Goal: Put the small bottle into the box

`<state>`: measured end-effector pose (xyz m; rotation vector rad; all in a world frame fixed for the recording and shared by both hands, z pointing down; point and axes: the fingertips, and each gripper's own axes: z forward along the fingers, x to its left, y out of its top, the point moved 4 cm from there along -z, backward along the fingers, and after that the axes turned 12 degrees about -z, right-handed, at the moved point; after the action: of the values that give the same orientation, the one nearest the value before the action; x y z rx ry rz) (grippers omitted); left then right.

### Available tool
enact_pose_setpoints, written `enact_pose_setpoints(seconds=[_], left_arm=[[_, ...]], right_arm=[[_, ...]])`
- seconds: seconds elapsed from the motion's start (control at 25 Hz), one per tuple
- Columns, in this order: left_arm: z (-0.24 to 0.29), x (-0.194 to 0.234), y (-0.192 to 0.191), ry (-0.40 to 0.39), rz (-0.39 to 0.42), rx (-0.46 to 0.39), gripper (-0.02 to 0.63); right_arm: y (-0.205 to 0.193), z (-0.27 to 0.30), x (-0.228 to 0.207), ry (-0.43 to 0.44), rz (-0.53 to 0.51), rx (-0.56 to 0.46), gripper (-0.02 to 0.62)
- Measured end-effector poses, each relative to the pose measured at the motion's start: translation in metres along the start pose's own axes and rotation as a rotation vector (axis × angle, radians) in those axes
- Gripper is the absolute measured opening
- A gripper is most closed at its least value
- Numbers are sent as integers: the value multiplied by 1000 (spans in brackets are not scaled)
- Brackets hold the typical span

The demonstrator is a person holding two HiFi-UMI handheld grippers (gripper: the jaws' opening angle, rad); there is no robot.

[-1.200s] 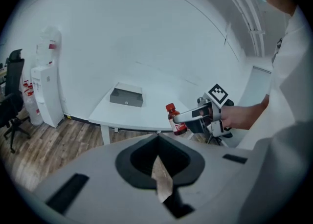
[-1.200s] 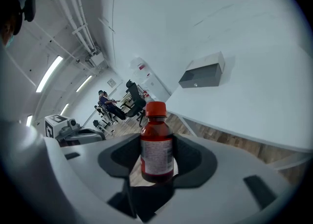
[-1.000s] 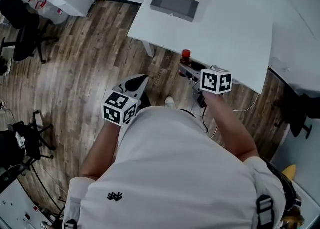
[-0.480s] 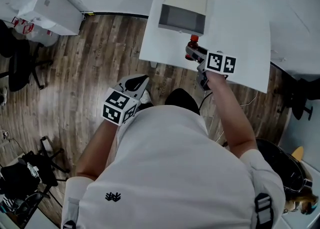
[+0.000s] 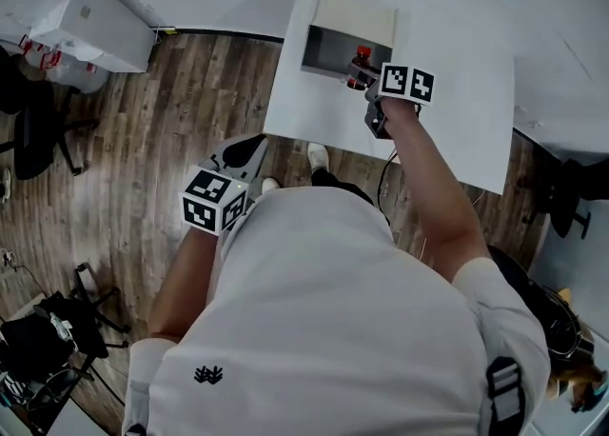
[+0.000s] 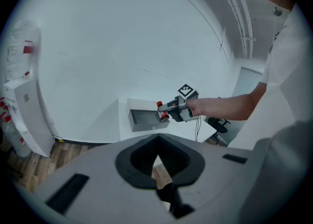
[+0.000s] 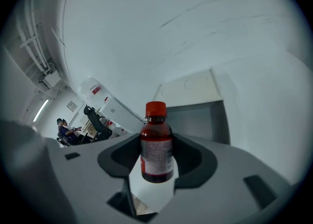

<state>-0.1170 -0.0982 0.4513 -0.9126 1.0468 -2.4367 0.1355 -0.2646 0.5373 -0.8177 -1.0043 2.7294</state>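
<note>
Right claw [image 5: 363,79] [image 7: 156,165]: gripping the small bottle [image 5: 359,63] [image 7: 156,142], one jaw on each side of the bottle body. Left claw [image 5: 244,150] [image 6: 159,169]: jaws together, nothing between them. In the head view it is well apart from the box [image 5: 354,15], off the tabletop [image 5: 428,139] and above the wood floor [image 5: 143,139], close to the person's white shirt [image 5: 324,310].

Wood floor: covers the area to the near left of the box in the head view.

Tabletop: white, carrying the box near its far edge. The surface around the box is bare.

Box [image 6: 142,104] [image 7: 190,88]: white outside and grey inside. Its open side faces the person.

Right arm [image 5: 433,196]: extended across the tabletop toward the box, with the marker cube [image 5: 407,83] just beside the box's open side.

Small bottle [image 6: 162,113]: dark red-brown body, white label, red cap. It stands upright in the right claw with the cap on top. In the head view it is at the right end of the box's open side, in front of the grey inside. The views do not show whether it is past the box's edge or touching the box.
</note>
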Motion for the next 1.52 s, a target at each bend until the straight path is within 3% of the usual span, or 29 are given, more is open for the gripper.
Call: enact_pose_setpoints(seconds=[0.4, 0.88, 1.24, 1.52], left_arm=[[24, 8, 15, 53, -41, 11, 6], [25, 27, 28, 102, -75, -8, 6], [30, 37, 24, 98, -97, -5, 6], [28, 38, 22, 86, -104, -22, 6]], right_arm=[[4, 53, -47, -18, 44, 96, 207], [-3, 79, -68, -76, 55, 205, 209], [-11, 95, -79, -101, 104, 364, 210], [-16, 99, -86, -131, 144, 421, 212]])
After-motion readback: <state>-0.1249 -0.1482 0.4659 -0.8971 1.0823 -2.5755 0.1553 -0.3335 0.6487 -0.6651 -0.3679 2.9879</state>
